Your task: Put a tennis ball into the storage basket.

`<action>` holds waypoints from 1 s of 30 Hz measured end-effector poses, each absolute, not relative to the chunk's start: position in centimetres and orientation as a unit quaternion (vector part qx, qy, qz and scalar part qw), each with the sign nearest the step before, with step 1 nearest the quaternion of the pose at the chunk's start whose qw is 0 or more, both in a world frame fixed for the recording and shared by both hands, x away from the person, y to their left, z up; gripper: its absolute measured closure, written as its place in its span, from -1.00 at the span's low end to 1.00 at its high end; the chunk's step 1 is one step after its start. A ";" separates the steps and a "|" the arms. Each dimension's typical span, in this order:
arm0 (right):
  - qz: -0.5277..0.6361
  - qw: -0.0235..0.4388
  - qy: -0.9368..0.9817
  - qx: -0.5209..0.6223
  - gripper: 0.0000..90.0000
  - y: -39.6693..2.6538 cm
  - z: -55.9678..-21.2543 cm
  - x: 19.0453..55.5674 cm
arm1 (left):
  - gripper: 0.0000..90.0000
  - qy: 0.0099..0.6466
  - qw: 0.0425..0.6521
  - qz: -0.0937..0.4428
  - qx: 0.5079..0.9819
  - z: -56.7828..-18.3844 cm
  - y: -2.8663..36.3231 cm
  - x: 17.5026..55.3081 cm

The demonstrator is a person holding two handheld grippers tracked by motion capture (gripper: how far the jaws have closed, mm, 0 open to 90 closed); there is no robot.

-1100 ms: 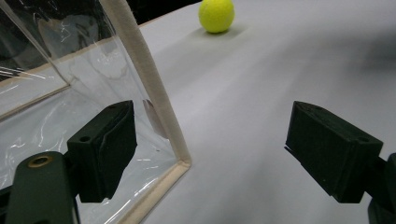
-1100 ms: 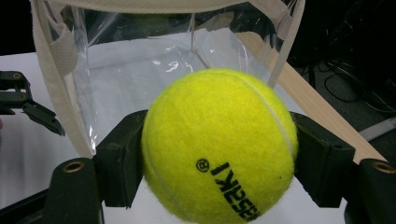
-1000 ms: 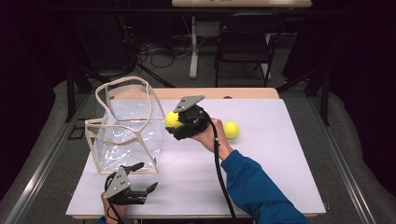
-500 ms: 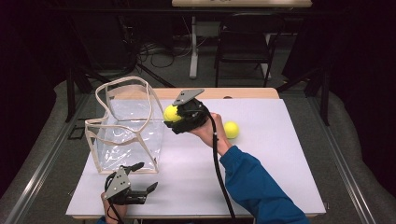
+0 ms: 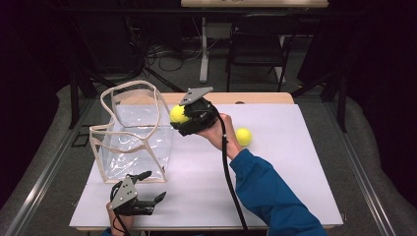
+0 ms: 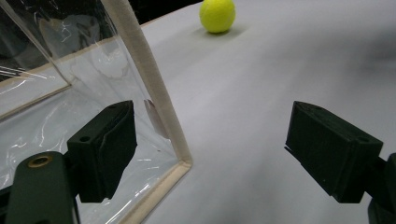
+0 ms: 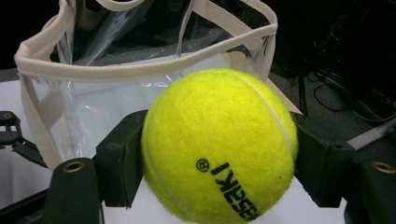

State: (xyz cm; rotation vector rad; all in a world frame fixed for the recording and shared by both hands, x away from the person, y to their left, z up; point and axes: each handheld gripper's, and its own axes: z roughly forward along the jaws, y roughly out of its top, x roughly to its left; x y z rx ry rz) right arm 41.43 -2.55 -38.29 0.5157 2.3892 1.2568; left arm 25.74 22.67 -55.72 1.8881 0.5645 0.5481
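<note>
My right gripper (image 5: 178,118) is shut on a yellow tennis ball (image 5: 176,114) and holds it in the air beside the right rim of a clear plastic bag (image 5: 133,135) with cream trim. In the right gripper view the ball (image 7: 219,144) sits between both jaws, with the bag's open mouth (image 7: 140,65) just beyond. A second tennis ball (image 5: 243,136) lies on the white table top to the right of the hand. My left gripper (image 5: 153,186) rests open at the table's near left, by the bag's front corner (image 6: 180,158), with nothing between its jaws.
The white sheet on the table (image 5: 285,187) has room on the right and at the front. A blue sleeve (image 5: 265,191) and the gripper's cable (image 5: 227,162) cross the middle. A chair (image 5: 255,44) and stand legs are behind the table.
My right gripper has edged slightly up and toward the bag's rim with the ball. The left gripper has stayed where it was.
</note>
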 end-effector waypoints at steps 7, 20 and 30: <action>0.451 0.199 0.851 0.184 -0.41 -2.3 -37.8 41.6 | -0.65 0.235 0.521 0.229 0.788 -55.7 22.7 25.7; 0.460 0.200 0.845 0.185 -0.41 -1.7 -36.7 42.1 | -0.65 0.235 0.521 0.228 0.788 -55.7 22.7 25.7; 0.460 0.200 0.845 0.187 -0.41 -1.6 -36.5 42.3 | -0.65 0.236 0.522 0.228 0.787 -55.7 22.7 25.7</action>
